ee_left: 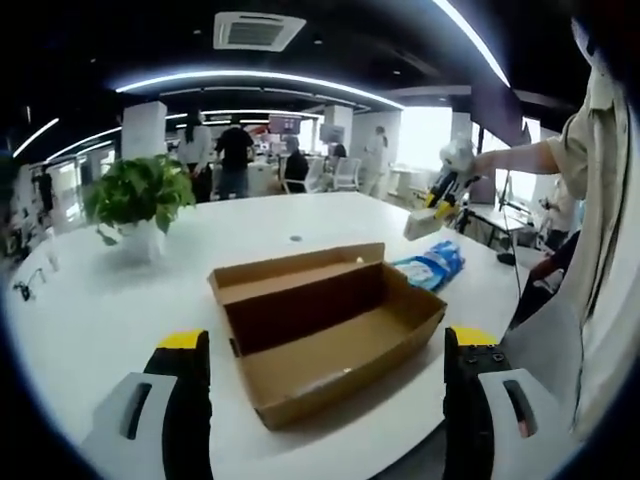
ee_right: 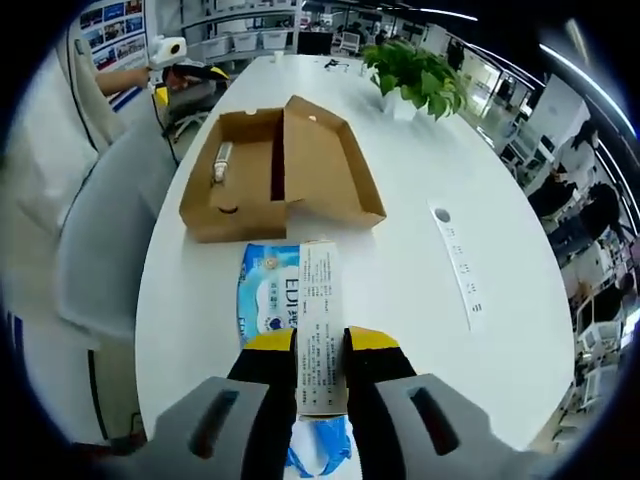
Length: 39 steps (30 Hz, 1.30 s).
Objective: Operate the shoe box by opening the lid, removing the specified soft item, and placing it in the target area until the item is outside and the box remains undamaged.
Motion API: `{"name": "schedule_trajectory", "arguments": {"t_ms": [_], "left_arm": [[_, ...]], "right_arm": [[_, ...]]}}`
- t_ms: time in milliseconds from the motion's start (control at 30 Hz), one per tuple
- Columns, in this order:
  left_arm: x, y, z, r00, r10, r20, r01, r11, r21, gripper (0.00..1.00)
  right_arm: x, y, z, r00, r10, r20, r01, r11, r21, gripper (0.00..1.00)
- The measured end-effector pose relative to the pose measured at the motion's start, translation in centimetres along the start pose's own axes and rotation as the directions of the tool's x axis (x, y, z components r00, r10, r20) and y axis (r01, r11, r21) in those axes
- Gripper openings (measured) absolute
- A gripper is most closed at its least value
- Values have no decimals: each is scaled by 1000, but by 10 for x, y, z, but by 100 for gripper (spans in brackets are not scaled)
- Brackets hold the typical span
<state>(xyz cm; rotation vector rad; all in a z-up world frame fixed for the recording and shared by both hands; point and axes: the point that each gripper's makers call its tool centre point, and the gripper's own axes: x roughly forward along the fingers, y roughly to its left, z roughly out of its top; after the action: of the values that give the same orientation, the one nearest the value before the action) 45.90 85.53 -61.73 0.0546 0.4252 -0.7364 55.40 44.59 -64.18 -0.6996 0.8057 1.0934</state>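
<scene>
The brown shoe box (ee_left: 320,320) stands open on the white table (ee_left: 90,320), empty tray toward me, lid laid back. My left gripper (ee_left: 328,400) hangs open just short of it, jaws wide apart. In the right gripper view the open box (ee_right: 300,165) lies ahead with a small pale roll (ee_right: 222,160) in its left half. My right gripper (ee_right: 320,345) is shut on a long white printed packet (ee_right: 318,290), held above a blue soft pack (ee_right: 265,300) on the table. The left gripper view shows the right gripper (ee_left: 437,205) raised over that blue pack (ee_left: 432,265).
A potted plant (ee_left: 140,195) (ee_right: 415,70) stands at the table's far side. The person's shirt and arm (ee_left: 590,230) fill the right of the left gripper view. A white label strip (ee_right: 460,265) lies on the table. Several people (ee_left: 235,150) stand behind.
</scene>
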Motion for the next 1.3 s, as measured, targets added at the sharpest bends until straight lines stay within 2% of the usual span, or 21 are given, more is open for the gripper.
{"name": "schedule_trajectory", "arguments": {"t_ms": [333,633,1067,1300], "left_arm": [[8,-3,-3,1000,8,-11,-8,1000,-10,100],[13,-5,1,1000,14,0,-14,1000,-4,100],[19,1,0,999,47,-19,-47,999,-9,100],[22,4,1,998,59,-27,-59,998,-10,100]], "right_arm": [[6,-18,-33,999,4,-53,-4,1000,10,15],[18,-31,-65,994,20,-104,-18,1000,21,15],[31,-43,-104,987,45,-156,-41,999,31,15],[34,-47,-118,983,51,-177,-48,999,25,15]]}}
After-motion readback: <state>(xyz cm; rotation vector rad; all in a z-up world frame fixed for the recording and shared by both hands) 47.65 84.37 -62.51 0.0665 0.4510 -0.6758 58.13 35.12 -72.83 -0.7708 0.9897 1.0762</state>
